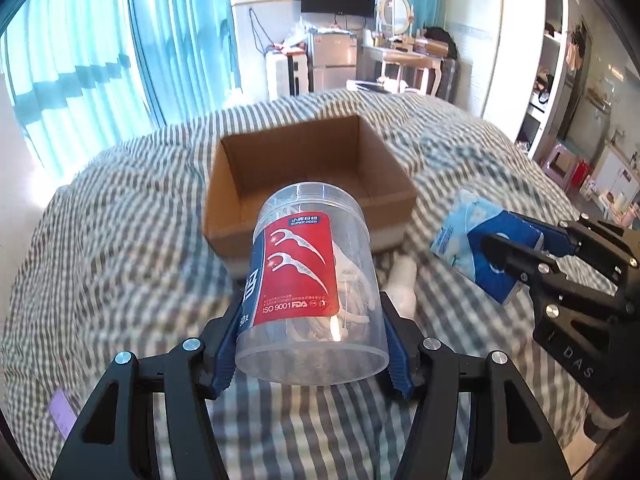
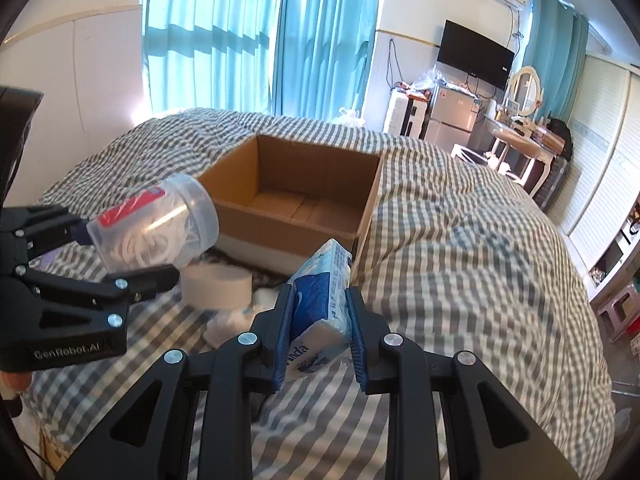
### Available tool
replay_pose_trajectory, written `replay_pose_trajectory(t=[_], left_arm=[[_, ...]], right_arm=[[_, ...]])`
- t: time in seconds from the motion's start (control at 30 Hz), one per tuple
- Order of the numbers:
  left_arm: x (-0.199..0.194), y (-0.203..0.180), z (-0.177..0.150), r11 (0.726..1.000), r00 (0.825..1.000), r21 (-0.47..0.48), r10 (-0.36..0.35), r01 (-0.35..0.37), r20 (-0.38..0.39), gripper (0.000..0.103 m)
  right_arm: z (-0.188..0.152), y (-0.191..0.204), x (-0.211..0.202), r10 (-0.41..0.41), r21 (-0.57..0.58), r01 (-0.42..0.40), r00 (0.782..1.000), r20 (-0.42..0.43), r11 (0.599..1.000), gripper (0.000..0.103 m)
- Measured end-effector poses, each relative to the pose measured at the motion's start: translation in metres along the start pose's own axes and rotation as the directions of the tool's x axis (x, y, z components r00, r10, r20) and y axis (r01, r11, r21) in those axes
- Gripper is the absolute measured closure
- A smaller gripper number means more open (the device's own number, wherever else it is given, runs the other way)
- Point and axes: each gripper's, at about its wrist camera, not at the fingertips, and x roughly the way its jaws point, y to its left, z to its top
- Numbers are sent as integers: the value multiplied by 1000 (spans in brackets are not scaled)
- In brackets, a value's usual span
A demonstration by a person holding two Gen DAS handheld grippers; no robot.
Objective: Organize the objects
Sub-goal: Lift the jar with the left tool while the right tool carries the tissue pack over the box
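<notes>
Bright daylight through my left-side curtains (image 1: 80, 60); glare patch there, bedspread (image 1: 120, 220) motion-blurred, fisheye bending edges, dark corner vignette.

tongs (image 1: 312, 344) — black arms | blue ribbed pads (image 1: 398, 356) | silver screws

Teal curtains (image 2: 256, 36) upper left, backlit by daylight. Bed under grey-white checked duvet (image 2: 460, 232) fills centre. Black wall TV (image 2: 475, 54) upper right, small fridge (image 2: 450, 118) below it, oval-mirror dressing table (image 2: 522, 136), white wardrobe (image 1: 516, 52).
</notes>
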Motion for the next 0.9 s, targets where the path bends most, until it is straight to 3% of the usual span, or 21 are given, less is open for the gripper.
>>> replay_pose_trajectory(t=[0.5, 0.9], left_arm=[[46, 32, 96, 1000, 1000, -26, 15, -15, 14, 41], [125, 54, 134, 1000, 999, -28, 2, -3, -54, 41]], right_arm=[[100, -11, 40, -22, -58, 25, 998, 51, 998, 78], [160, -27, 134, 50, -33, -51, 999, -11, 998, 78]])
